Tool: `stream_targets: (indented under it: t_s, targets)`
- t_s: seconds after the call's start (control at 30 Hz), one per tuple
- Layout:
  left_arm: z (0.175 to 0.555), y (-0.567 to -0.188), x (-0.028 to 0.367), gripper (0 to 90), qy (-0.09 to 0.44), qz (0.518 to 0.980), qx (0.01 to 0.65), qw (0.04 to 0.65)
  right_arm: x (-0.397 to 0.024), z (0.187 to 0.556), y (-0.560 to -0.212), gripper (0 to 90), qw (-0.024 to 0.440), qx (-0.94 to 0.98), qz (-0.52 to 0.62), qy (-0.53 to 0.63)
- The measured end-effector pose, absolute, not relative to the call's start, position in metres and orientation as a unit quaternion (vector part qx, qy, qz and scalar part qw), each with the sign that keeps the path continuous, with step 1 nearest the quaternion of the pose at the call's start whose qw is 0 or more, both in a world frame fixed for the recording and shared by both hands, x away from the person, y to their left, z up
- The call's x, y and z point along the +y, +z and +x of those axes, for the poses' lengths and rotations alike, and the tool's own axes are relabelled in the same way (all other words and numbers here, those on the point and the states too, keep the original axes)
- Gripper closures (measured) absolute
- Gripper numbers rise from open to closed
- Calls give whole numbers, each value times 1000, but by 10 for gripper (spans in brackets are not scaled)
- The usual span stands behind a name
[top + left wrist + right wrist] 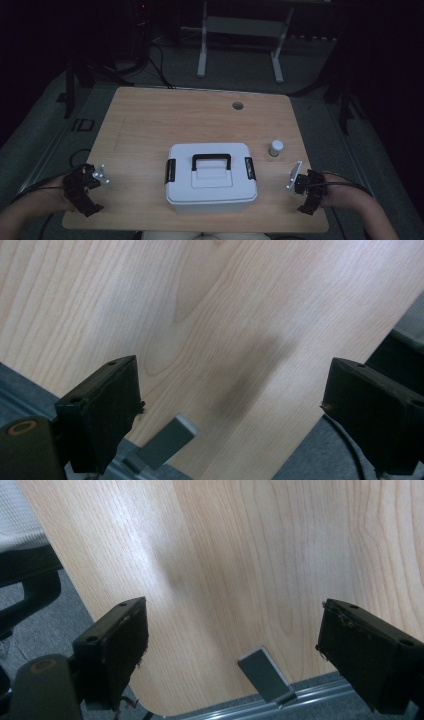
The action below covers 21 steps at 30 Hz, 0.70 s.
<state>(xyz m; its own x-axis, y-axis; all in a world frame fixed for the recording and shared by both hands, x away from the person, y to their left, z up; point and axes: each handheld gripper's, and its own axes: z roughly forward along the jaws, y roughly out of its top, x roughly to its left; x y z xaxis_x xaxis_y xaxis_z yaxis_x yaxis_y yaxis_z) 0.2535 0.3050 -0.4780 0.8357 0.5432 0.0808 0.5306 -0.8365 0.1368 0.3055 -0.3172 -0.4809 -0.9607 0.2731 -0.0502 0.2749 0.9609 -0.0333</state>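
A white lidded box (211, 176) is seen at lower centre of the tabletop (150, 120), latches fastened. Left gripper (86, 192) and right gripper (306, 192) are held spread, empty, flanking it. Both side latches should be approached squarely.

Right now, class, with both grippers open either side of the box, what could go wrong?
1. The small bottle stands upright near the right gripper; reaching for the box could topple it.
2. The box sits close to the table near edge; an uneven push from the left gripper might slide it off.
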Motion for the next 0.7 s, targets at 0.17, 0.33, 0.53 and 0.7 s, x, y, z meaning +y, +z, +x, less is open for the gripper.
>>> stream_targets:
  t_s: [0.17,0.33,0.53,0.7]
  targets:
    - [254,-476,304,82,53,958,279,47,-315,303,-483,126,17,991,132,-22]
    - [254,-466,304,83,56,956,283,57,-313,302,-480,126,20,991,132,-20]
    - [255,-449,296,84,52,956,281,67,-309,301,-475,129,24,991,127,-21]
    - [259,-435,284,84,49,960,265,73,-305,300,-473,130,25,992,123,-20]
